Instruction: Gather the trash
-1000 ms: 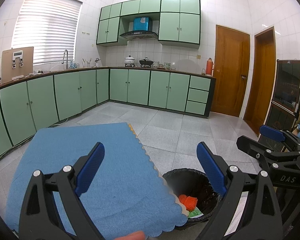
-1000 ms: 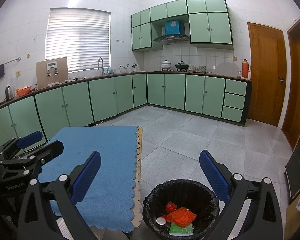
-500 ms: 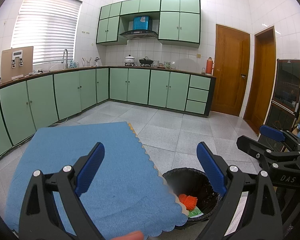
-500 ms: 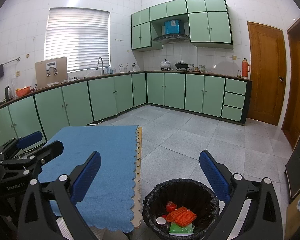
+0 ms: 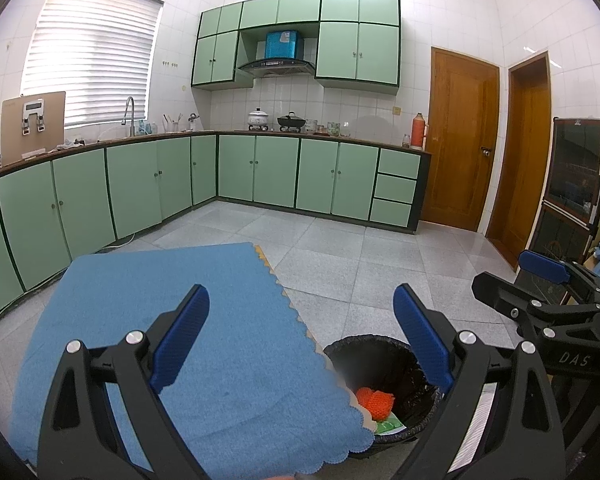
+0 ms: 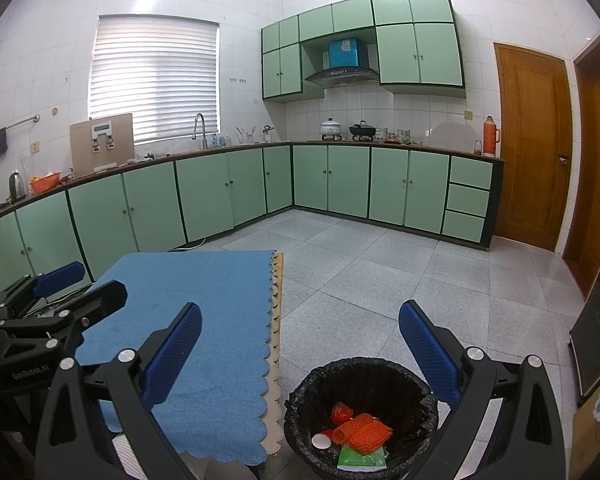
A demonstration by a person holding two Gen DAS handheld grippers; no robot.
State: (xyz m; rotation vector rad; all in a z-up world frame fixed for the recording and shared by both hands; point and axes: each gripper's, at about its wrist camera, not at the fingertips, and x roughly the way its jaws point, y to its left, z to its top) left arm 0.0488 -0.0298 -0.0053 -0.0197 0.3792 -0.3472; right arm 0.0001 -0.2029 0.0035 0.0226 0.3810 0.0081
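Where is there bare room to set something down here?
The blue cloth is bare from its far edge to the scalloped hem beside the trash bin. The grey floor between bin and cabinets is also bare. The bin's bottom is crowded: orange net, green packet.

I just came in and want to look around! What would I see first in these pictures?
First, the big blue cloth spread over the table, low and left of middle. Right beside its edge, a black-lined trash bin stands on the grey floor, holding an orange foam net, a green packet and a white cap. Behind, mint-green cabinets run along the white-tiled walls.
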